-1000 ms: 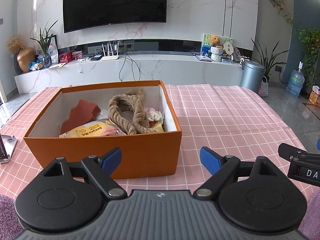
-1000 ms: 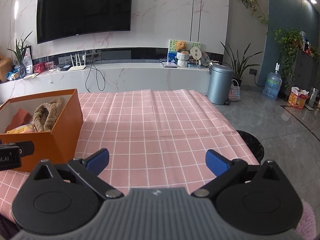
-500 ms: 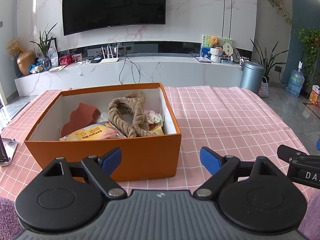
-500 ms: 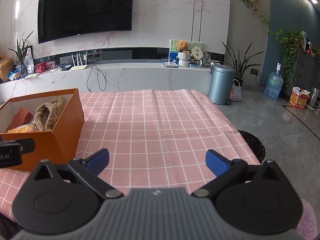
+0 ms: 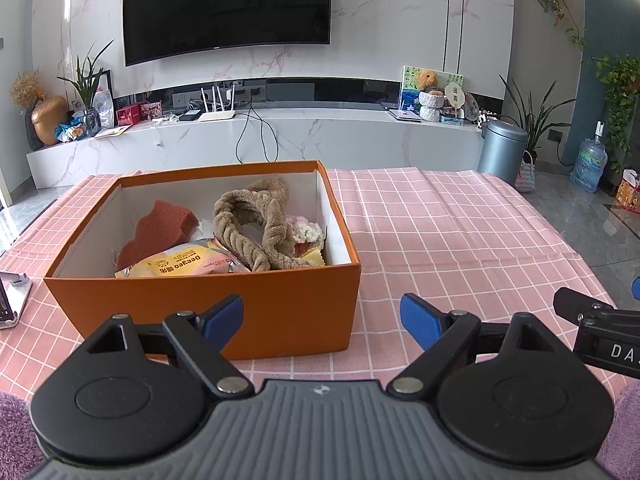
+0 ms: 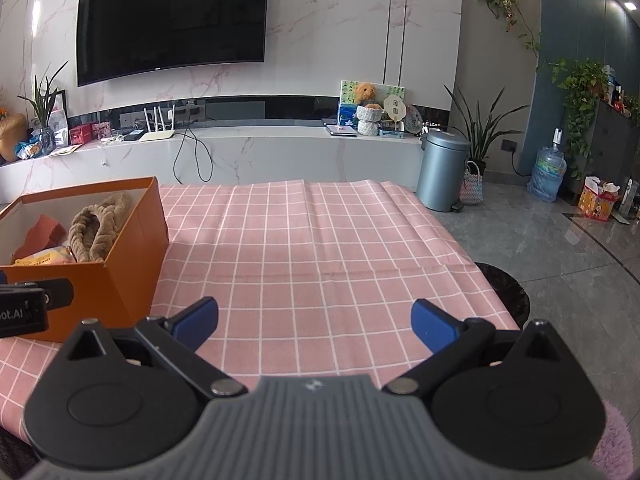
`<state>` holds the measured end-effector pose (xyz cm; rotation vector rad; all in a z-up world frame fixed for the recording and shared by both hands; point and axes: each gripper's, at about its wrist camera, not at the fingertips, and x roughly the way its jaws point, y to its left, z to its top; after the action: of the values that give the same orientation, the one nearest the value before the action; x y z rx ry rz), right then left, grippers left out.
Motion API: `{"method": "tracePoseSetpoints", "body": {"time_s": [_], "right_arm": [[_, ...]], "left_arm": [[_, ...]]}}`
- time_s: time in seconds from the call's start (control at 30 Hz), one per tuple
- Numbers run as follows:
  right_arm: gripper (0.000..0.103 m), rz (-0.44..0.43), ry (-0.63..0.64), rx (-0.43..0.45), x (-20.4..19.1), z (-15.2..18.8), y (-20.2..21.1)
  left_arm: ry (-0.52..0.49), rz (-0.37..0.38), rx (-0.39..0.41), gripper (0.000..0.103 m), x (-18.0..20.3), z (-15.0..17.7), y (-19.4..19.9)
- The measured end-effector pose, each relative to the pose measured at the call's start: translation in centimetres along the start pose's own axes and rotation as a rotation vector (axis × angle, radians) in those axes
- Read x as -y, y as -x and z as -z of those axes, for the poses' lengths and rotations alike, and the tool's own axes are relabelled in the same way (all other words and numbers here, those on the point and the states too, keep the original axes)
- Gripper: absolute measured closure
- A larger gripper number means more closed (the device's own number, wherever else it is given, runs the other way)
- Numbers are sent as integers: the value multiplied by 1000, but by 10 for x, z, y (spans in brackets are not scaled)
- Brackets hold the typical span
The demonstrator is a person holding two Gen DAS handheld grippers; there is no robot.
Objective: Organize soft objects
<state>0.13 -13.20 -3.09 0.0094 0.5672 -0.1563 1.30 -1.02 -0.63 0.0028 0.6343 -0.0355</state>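
An orange box [image 5: 280, 312] stands on the pink checked tablecloth [image 5: 440, 240]. Inside lie a brown plush headband [image 5: 256, 220], a red sponge [image 5: 160, 228], a yellow snack packet [image 5: 180, 262] and a small pink-and-white knitted item [image 5: 306, 232]. My left gripper [image 5: 322, 318] is open and empty, just in front of the box's near wall. My right gripper [image 6: 314, 320] is open and empty over bare cloth, to the right of the box [image 6: 128, 248]. The headband [image 6: 94, 230] and the sponge [image 6: 42, 232] also show in the right wrist view.
A metal stand [image 5: 12, 300] sits at the table's left edge. Beyond the table are a white TV console [image 5: 260, 136], a grey bin [image 6: 442, 172] and a water bottle [image 6: 548, 174]. A dark round stool [image 6: 504, 296] stands by the table's right edge.
Both grippers have drawn back slightly and risen a little; the box appears a bit farther in the left wrist view. Both stay open and empty. Nothing in the box has moved.
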Motion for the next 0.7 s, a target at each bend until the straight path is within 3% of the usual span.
{"method": "tracePoseSetpoints", "body": {"time_s": [0.7], "right_arm": [[2,-1,11,-2,-2,1,-1]], "left_arm": [[2,4,-8,0,0,1,-2]]}}
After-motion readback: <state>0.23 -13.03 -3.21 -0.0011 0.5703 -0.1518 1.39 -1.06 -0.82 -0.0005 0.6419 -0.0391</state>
